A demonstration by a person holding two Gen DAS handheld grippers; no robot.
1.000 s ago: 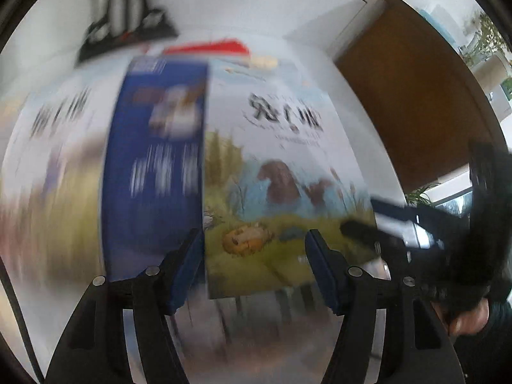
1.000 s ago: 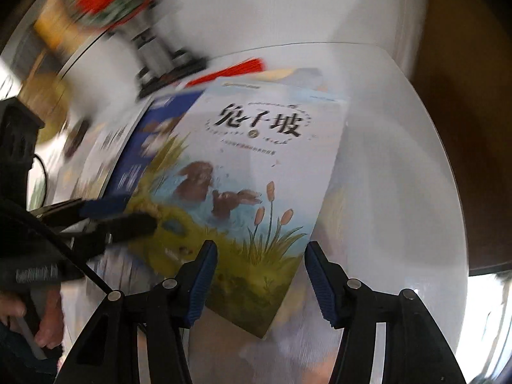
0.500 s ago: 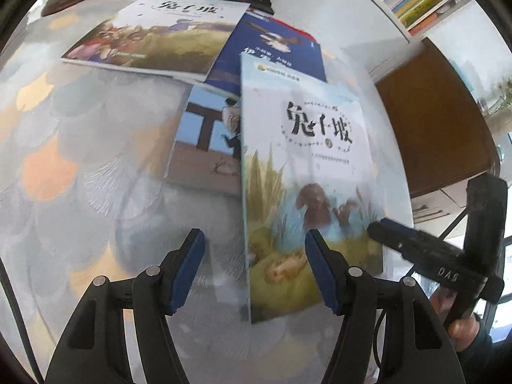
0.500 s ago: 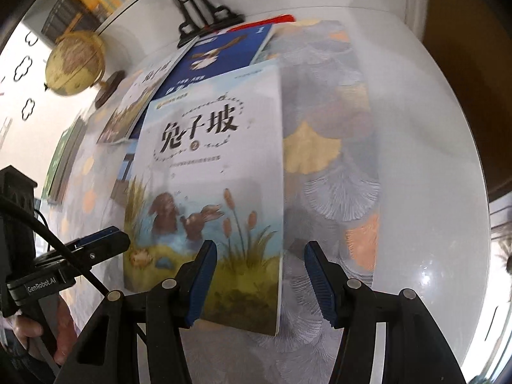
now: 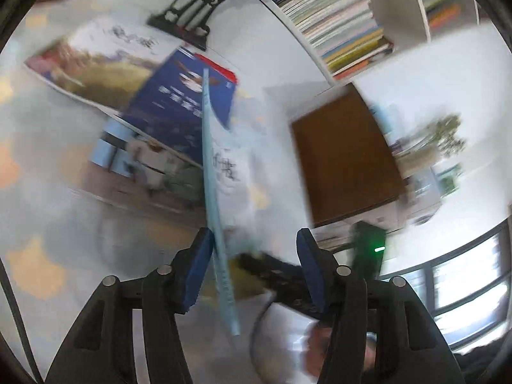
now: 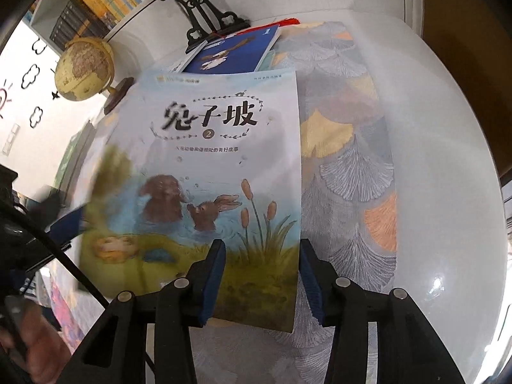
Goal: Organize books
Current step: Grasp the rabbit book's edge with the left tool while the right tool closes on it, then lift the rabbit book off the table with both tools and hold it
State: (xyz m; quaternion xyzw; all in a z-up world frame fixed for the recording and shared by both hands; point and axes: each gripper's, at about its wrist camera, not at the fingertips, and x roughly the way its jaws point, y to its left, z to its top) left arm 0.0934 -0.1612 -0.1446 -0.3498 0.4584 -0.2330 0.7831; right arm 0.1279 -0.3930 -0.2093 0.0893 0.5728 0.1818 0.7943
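grippers [image 5: 252,272] [image 6: 260,275] closing round rabbit book [image 6: 220,172] — edge-on, tilted.

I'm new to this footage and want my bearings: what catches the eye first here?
The rabbit picture book fills the middle of the right wrist view, lifted over the patterned tablecloth, its lower edge between the right gripper's jaws. In the left wrist view it shows nearly edge-on beside the left gripper. A globe and a dark blue book sit behind.

blur: left wrist view smearing, rabbit book [image 5: 213,192] showing edge-on, cover text unreadable | hidden: rabbit book [image 6: 217,172] covering lower blue book [image 6: 233,52] | cut: globe [image 6: 84,68] base partly hiding
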